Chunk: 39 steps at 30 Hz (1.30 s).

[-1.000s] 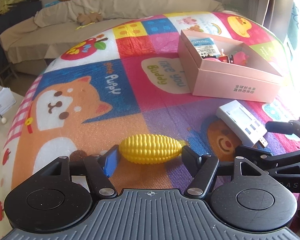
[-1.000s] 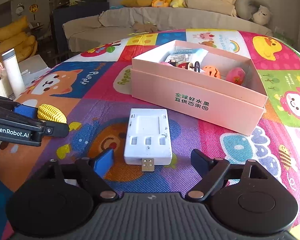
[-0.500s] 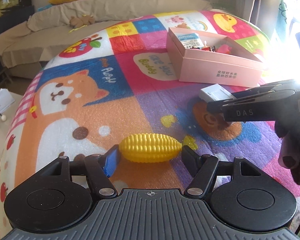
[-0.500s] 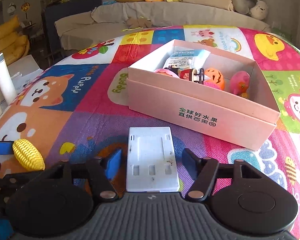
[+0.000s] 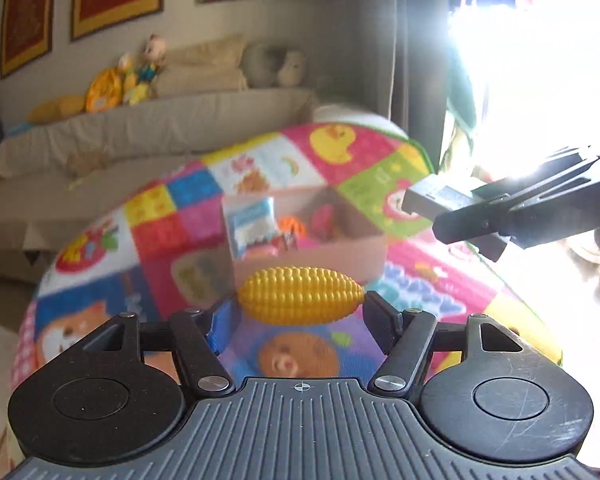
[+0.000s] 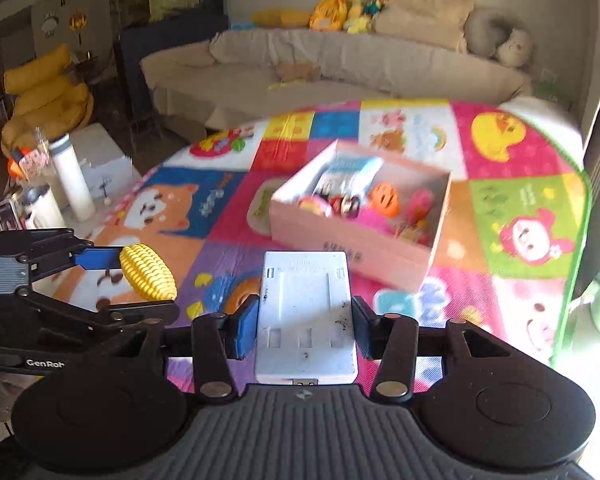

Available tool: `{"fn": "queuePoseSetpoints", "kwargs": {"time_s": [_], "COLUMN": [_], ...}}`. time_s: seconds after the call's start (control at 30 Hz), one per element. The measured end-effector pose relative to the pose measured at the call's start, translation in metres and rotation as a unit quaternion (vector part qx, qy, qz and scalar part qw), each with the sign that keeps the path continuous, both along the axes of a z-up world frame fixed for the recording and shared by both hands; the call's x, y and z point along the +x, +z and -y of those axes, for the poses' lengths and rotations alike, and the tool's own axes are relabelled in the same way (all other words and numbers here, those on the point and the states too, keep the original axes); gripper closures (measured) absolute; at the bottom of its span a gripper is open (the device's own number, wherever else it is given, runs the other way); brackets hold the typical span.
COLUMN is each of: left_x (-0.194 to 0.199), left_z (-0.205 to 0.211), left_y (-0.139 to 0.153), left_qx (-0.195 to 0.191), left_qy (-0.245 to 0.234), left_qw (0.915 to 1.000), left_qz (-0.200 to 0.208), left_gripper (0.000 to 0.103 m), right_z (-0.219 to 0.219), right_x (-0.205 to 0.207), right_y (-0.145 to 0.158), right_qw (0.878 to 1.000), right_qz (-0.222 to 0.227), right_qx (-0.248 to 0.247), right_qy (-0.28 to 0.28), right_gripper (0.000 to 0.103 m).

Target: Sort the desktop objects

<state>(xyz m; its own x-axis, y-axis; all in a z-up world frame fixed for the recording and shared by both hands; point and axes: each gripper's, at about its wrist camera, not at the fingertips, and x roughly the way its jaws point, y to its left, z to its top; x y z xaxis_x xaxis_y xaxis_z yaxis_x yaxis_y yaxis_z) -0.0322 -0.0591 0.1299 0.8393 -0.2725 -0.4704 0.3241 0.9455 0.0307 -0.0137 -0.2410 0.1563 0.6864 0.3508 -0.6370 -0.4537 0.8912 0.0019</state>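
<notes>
Gripping a yellow plastic toy corn cob (image 5: 300, 295) by its two ends, the left tongs (image 5: 300, 314) hold it lifted above the colourful cartoon play mat (image 5: 172, 216) that covers the table. The cob lies crosswise between the two fingers, and its tips touch the blue pad on one side and the black pad on the other side.

The right tongs (image 6: 302, 330) are closed on a white flat plastic charger with a USB plug (image 6: 306, 316). Both fingers press on its long sides, and the plug end points back to the camera. This charger is also off the mat.

An open pink cardboard box (image 6: 356, 236) stands on the mat in front of both tongs. Inside it are a blue and white packet (image 6: 348, 174), an orange pumpkin toy (image 6: 384, 200) and some pink toys (image 6: 418, 208), which are blurred. In the right wrist view the left tongs with the cob are at the left side, near the charger but apart from it.
</notes>
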Motion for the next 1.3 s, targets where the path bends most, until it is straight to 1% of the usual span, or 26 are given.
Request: {"fn": "queuePoseSetpoints", "kwargs": {"time_s": [0.03,0.1,0.17,0.23,0.3,0.37,0.43,0.5,0.53,0.57,0.6,0.67,0.8,0.83,0.87,0.9,0.93,1.0,1.03,1.1,1.17,1.23,1.3], "left_x": [0.012,0.042,0.073,0.103,0.134,0.168,0.185,0.187,0.183,0.177,0.171,0.156,0.123,0.113,0.103,0.096,0.087,0.076,0.074,0.069,0.063,0.063,0.063], "left_z": [0.008,0.021,0.032,0.045,0.056,0.064,0.064,0.055,0.045,0.039,0.033,0.019,0.003,0.001,-0.001,-0.004,-0.007,-0.015,-0.019,-0.027,-0.033,-0.034,-0.034], "left_y": [0.008,0.016,0.017,0.01,0.001,-0.012,-0.022,-0.031,-0.035,-0.039,-0.043,-0.052,-0.074,-0.08,-0.086,-0.092,-0.098,-0.111,-0.118,-0.129,-0.128,-0.129,-0.131], "left_qx": [-0.001,-0.013,-0.022,-0.011,-0.002,-0.001,0.008,0.013,0.016,0.02,0.025,0.029,0.014,0.015,0.017,0.018,0.016,0.006,0.001,-0.007,-0.02,-0.003,0.001], "left_qy": [-0.004,-0.009,-0.014,-0.009,-0.004,0.001,0.011,0.028,0.038,0.046,0.056,0.073,0.079,0.079,0.078,0.078,0.082,0.089,0.096,0.109,0.122,0.132,0.128], "left_qw": [1.0,0.9998,0.9997,0.9998,1.0,0.9999,0.9995,0.9989,0.9984,0.998,0.9974,0.996,0.9946,0.9942,0.9941,0.994,0.9937,0.9924,0.9905,0.9871,0.9869,0.985,0.9851], "left_qz": [0.008,0.007,0.005,0.01,0.008,-0.015,-0.03,-0.035,-0.038,-0.038,-0.037,-0.042,-0.066,-0.072,-0.074,-0.074,-0.075,-0.084,-0.098,-0.117,-0.104,-0.111,-0.114], "left_gripper": [0.031,0.031,0.031,0.031,0.031,0.03,0.024,0.012,0.01,0.007,0.006,0.003,0.0,0.0,0.0,0.0,0.0,0.0,0.0,0.0,0.0,0.0,0.0], "right_z": [0.007,0.019,0.028,0.035,0.037,0.034,0.029,0.025,0.025,0.026,0.028,0.032,0.035,0.035,0.034,0.033,0.03,0.021,0.016,0.006,-0.003,-0.014,-0.018], "right_x": [0.0,0.009,0.027,0.058,0.093,0.128,0.165,0.197,0.207,0.213,0.214,0.208,0.174,0.163,0.151,0.139,0.127,0.104,0.095,0.081,0.072,0.067,0.064], "right_y": [0.016,0.041,0.054,0.057,0.051,0.04,0.026,0.009,0.001,-0.005,-0.012,-0.025,-0.047,-0.052,-0.056,-0.061,-0.066,-0.08,-0.088,-0.106,-0.122,-0.136,-0.145], "right_qw": [1.0,0.998,0.996,0.995,0.994,0.992,0.991,0.989,0.988,0.987,0.986,0.984,0.984,0.985,0.985,0.985,0.986,0.987,0.987,0.987,0.986,0.985,0.981], "right_qz": [0.022,0.058,0.07,0.065,0.057,0.058,0.052,0.03,0.021,0.016,0.011,0.01,0.013,0.013,0.013,0.013,0.012,0.011,0.005,-0.02,-0.042,-0.053,-0.055], "right_qx": [0.005,0.015,0.027,0.043,0.052,0.059,0.072,0.085,0.09,0.094,0.099,0.103,0.096,0.096,0.096,0.097,0.096,0.083,0.074,0.071,0.069,0.058,0.06], "right_qy": [-0.006,-0.022,-0.043,-0.062,-0.077,-0.093,-0.104,-0.119,-0.127,-0.132,-0.135,-0.144,-0.147,-0.146,-0.143,-0.139,-0.135,-0.136,-0.139,-0.144,-0.144,-0.155,-0.175], "right_gripper": [0.055,0.055,0.055,0.055,0.055,0.055,0.055,0.054,0.054,0.051,0.047,0.032,0.025,0.02,0.013,0.009,0.001,0.0,0.0,0.0,0.0,0.0,0.0]}}
